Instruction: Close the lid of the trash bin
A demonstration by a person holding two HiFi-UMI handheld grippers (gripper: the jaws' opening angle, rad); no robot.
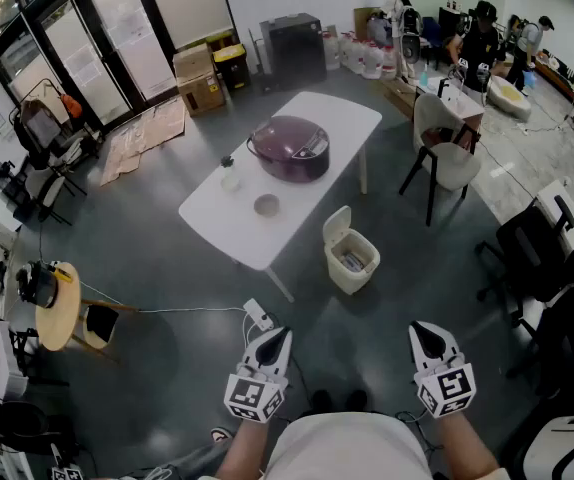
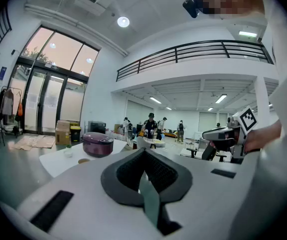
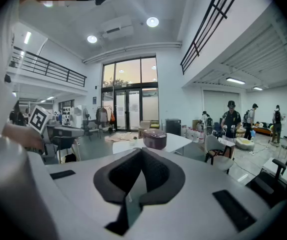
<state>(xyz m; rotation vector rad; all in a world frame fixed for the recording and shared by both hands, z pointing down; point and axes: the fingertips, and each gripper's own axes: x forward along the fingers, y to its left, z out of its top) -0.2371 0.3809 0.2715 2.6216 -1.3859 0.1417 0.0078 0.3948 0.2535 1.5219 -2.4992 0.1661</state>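
Observation:
The cream trash bin (image 1: 352,259) stands on the grey floor by the near corner of the white table (image 1: 217,213). Its lid (image 1: 338,224) stands open, tilted up at the bin's far side. My left gripper (image 1: 275,339) and right gripper (image 1: 424,334) are held low in front of me, well short of the bin, and touch nothing. Both are shut and empty. In the left gripper view the jaws (image 2: 144,150) meet at the tips, and so do those in the right gripper view (image 3: 141,150). Neither gripper view shows the bin.
A purple rice cooker (image 1: 290,148), a small bowl (image 1: 266,205) and a cup (image 1: 230,177) sit on the table. A chair (image 1: 445,158) stands to the right, a round wooden stool (image 1: 55,305) to the left. A white power strip (image 1: 257,314) with its cable lies on the floor near my left gripper. People work at the far right.

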